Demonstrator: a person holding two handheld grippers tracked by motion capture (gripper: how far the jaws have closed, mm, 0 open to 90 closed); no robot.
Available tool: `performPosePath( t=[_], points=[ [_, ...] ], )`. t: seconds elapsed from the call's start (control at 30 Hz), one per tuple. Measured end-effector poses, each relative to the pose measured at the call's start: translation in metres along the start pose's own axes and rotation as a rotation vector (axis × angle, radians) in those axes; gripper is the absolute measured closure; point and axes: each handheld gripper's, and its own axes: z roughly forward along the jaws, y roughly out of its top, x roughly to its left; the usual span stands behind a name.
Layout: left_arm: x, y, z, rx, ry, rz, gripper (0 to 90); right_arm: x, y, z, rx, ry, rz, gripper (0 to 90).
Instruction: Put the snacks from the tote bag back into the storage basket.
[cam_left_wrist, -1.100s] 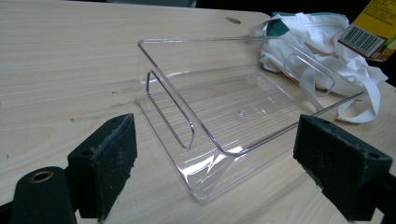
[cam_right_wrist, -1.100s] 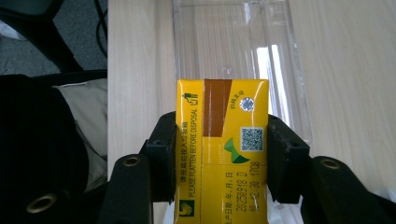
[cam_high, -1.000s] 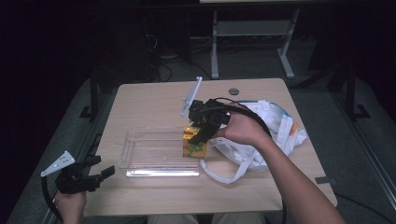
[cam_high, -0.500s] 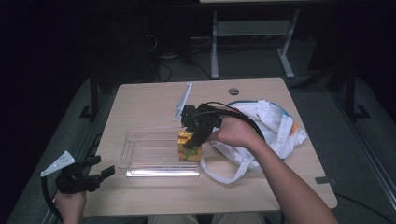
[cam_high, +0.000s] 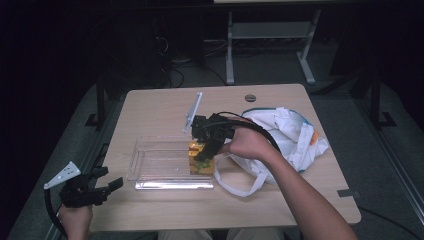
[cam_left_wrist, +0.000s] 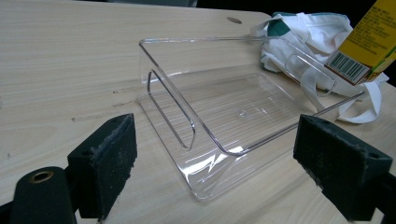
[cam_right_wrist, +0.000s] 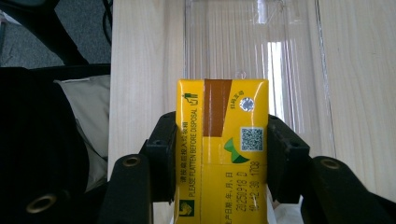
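Left hand-held gripper (cam_high: 112, 184) is hovering at the table's (cam_high: 160, 107) near left edge, its jaws standing spread with nothing between them. Ahead of it, one clear plastic tray (cam_left_wrist: 243, 100) is lying empty. Right hand-held gripper (cam_high: 204, 156) is pinching one yellow carton (cam_right_wrist: 222, 154) by its sides, holding it over the tray's right end. Beside that hand, one white cloth bag (cam_high: 290, 135) is lying crumpled. The carton's lower end is getting cut off in the right gripper view.
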Motion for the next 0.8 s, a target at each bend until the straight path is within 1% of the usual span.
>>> performPosePath(
  t=[0.13,0.27,0.33,0.43,0.6,0.8],
  points=[
    [0.0,0.0,0.0,0.0,0.002,0.001,13.0,0.0,0.001,0.002,0.003,0.001,0.005,52.0],
    [0.0,0.0,-0.001,0.001,0.004,-0.002,13.0,-0.001,0.001,0.004,0.002,0.002,0.0,52.0],
    [0.0,0.0,-0.001,0.002,0.003,0.002,13.0,-0.001,0.0,0.005,0.004,0.009,0.012,52.0],
    [0.0,0.0,-0.001,0.0,0.001,0.002,13.0,-0.001,0.0,0.007,0.006,0.009,0.003,52.0],
    [0.0,0.0,-0.001,0.0,0.001,0.003,13.0,-0.002,-0.001,0.009,0.007,0.002,0.005,52.0],
    [0.0,0.0,0.0,0.001,0.002,0.002,13.0,-0.003,-0.002,0.011,0.005,0.007,0.01,52.0]
  ],
)
